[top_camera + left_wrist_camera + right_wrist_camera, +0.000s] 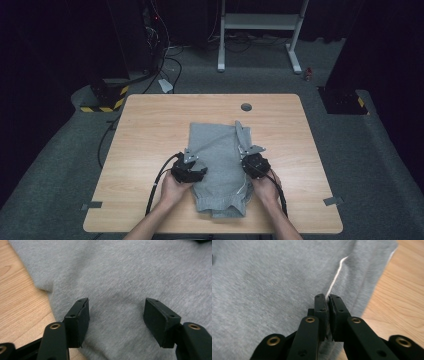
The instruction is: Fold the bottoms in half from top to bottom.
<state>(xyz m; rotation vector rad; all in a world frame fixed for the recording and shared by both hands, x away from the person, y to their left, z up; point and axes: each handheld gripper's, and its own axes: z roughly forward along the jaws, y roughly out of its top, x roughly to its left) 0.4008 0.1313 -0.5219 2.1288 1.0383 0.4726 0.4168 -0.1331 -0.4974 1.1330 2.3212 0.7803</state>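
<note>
Fingers first: on my right gripper (328,300) the two black pads are pressed together, pinching a fold of the grey sweatpants (220,165) right along the white drawstring (335,280), which runs away from the tips toward one o'clock in the right gripper view. My left gripper (116,315) stands wide apart over the cloth, nothing between its fingers (78,320); grey fabric lies flat beneath and ahead of them at twelve o'clock, with the garment's edge and bare wood showing off at nine o'clock in the left gripper view. From the high view, the folded sweatpants lie in the near middle of the wooden table (150,120), my left gripper (189,169) at their nine o'clock edge and my right gripper (254,162) at their three o'clock edge. A round grommet hole (246,107) sits in the tabletop at twelve o'clock from the garment. Beyond the table, grey carpet (380,165) spreads around, a white desk frame (260,30) stands at twelve o'clock, and cables (167,55) trail near eleven o'clock.
</note>
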